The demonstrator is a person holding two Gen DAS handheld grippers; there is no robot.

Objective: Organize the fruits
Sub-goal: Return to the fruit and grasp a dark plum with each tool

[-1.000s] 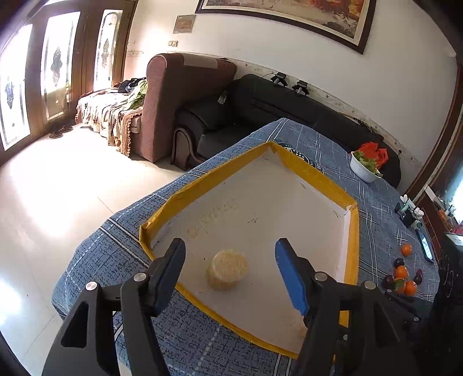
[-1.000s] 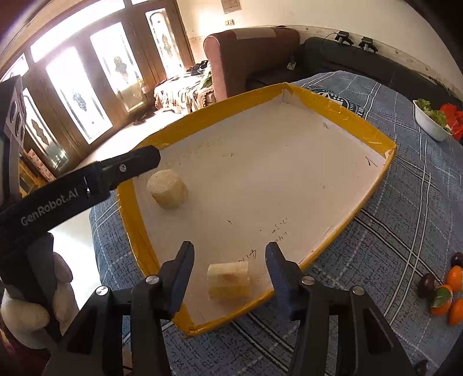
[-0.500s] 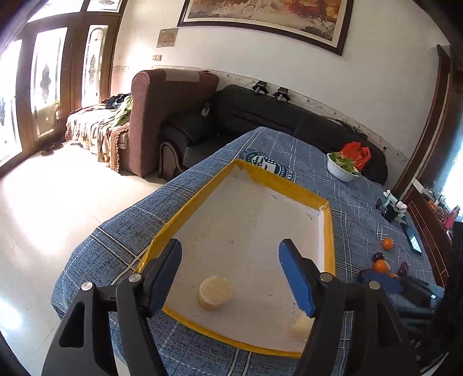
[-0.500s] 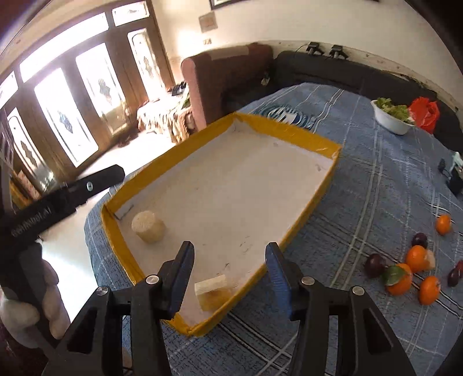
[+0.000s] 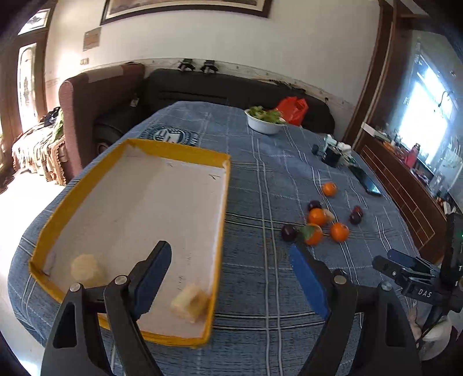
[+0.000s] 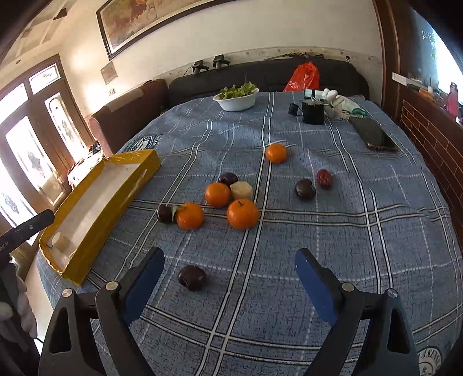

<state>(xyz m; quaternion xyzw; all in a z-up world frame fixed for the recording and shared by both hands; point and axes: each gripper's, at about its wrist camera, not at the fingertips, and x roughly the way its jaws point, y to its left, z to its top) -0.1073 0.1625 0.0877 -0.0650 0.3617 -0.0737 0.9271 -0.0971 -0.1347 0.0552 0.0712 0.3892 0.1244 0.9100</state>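
Now | step: going for more fruit | right gripper point(image 6: 228, 274) wide and holding nothing, left gripper point(image 5: 230, 273) too | dark plum point(image 6: 192, 277) lies on the blue cloth point(image 6: 361, 237) near yellow tray point(image 6: 84, 254) | next: I think go down, pinch the plum softly.

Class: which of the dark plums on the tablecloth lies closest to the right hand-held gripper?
The lone dark plum just ahead of the right hand-held gripper; the other plums lie farther back.

White wall point(image 5: 303, 52) with framed painting point(image 6: 162, 20), black sofa point(image 5: 231, 86), sunlit glazed doors point(image 6: 34, 156).
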